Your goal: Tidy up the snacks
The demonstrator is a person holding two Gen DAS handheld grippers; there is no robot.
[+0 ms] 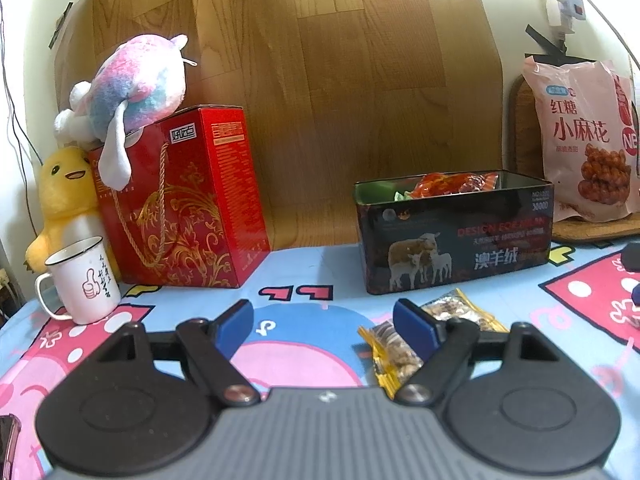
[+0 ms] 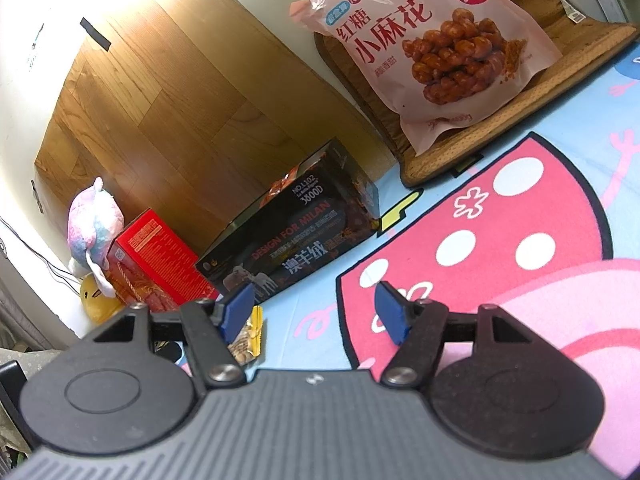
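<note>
A dark open tin box (image 1: 456, 240) with sheep printed on it stands on the cartoon cloth and holds red and green snack packets (image 1: 452, 182). Two yellow-edged nut snack packets (image 1: 394, 354) (image 1: 464, 310) lie on the cloth just in front of it. My left gripper (image 1: 324, 326) is open and empty, low over the cloth, with its right fingertip beside those packets. My right gripper (image 2: 316, 314) is open and empty over the pink part of the cloth; the tin (image 2: 292, 236) lies ahead to its left and a nut packet (image 2: 248, 340) shows behind its left finger.
A large pink twisted-dough snack bag (image 1: 584, 140) (image 2: 432, 48) leans on the wall on a brown mat (image 2: 436, 160). A red gift box (image 1: 180, 200), two plush toys (image 1: 132, 84) (image 1: 64, 200) and a white enamel mug (image 1: 84, 280) stand at the left. A wood-pattern panel (image 1: 340, 80) backs the scene.
</note>
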